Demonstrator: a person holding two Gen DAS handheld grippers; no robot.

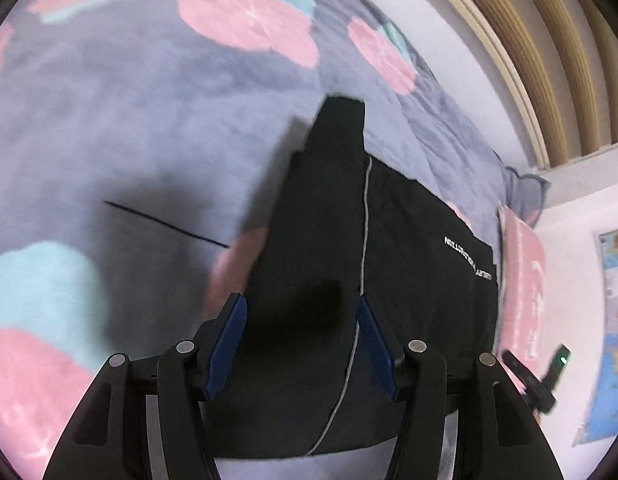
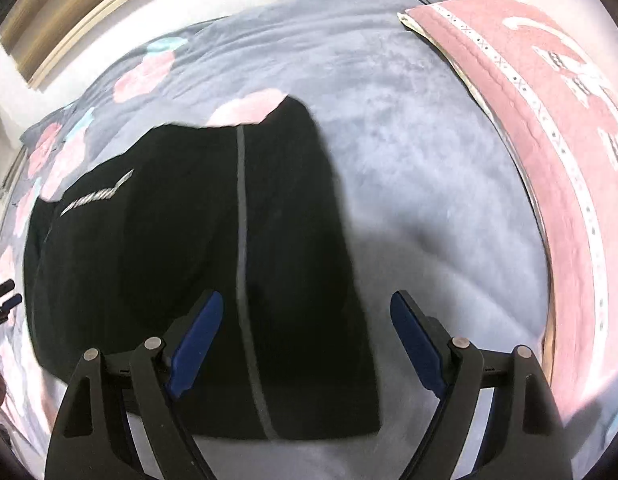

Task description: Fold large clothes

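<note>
From the left wrist, black clothes (image 1: 389, 280) are seen lying on a grey blanket (image 1: 129, 128), long way pointing ahead. The left gripper (image 1: 301, 312) is held half wide above them, nothing pinched.

From the right wrist, the right gripper (image 2: 305, 308) is spread wide over the cloth's right edge. A pink pillow (image 2: 549, 128) lies beside.

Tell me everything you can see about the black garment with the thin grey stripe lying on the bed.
The black garment with the thin grey stripe is soft, dark fabric, folded into a flat block on the grey fleece blanket with pink and blue patches. Small white lettering marks one edge. One narrower end sticks out. It lies flat; neither gripper presses on it.
</note>
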